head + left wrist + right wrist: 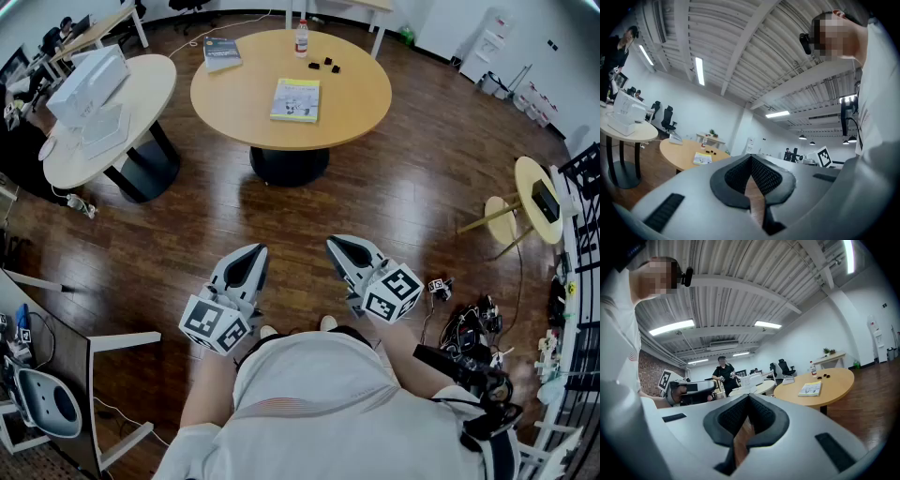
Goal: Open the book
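A closed book with a yellow-green cover [295, 99] lies on the round wooden table [356, 122], far ahead of me across the floor. It also shows small in the left gripper view as the book [702, 158] and in the right gripper view as the book [810, 389]. My left gripper [251, 253] and right gripper [339, 244] are held side by side close to my body, over bare floor, well short of the table. The left gripper [751, 159] is shut with its tips together and nothing between them. So is the right gripper [749, 397].
A second book [222, 53], a bottle [301, 38] and small black items [325, 65] share the round table. A white table [141, 122] with a white machine [89, 84] stands at left. A small side table [539, 199] and floor cables [469, 328] lie at right.
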Motion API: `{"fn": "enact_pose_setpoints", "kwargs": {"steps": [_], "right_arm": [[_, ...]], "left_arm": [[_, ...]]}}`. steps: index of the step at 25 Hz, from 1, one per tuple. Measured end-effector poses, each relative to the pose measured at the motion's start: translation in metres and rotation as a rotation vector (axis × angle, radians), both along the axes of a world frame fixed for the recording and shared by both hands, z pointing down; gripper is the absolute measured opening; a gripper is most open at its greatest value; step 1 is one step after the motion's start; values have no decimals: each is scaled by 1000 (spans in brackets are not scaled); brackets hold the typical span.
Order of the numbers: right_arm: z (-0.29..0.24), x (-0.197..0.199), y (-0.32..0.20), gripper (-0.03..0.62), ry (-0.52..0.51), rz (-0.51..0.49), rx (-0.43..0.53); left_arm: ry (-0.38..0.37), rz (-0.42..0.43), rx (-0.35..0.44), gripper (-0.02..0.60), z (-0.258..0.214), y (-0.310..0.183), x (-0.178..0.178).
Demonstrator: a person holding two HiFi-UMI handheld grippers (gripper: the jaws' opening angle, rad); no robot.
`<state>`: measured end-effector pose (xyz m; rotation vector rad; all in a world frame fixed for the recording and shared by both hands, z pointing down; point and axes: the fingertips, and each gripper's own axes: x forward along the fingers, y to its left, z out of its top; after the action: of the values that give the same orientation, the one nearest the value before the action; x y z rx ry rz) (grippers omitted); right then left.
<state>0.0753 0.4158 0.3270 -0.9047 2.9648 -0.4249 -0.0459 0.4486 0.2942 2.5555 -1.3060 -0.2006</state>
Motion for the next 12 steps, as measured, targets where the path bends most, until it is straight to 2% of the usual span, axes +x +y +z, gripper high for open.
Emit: {"fn": "enact_pose_setpoints", "kwargs": {"steps": [7,12], "right_arm": [[12,-50,4,5,32,35,-10],[19,-62,6,5,56,58,-32]], "left_arm": [[-54,30,26,8,13,1,-47],[-41,65,-4,8,25,-12,-58]]}}
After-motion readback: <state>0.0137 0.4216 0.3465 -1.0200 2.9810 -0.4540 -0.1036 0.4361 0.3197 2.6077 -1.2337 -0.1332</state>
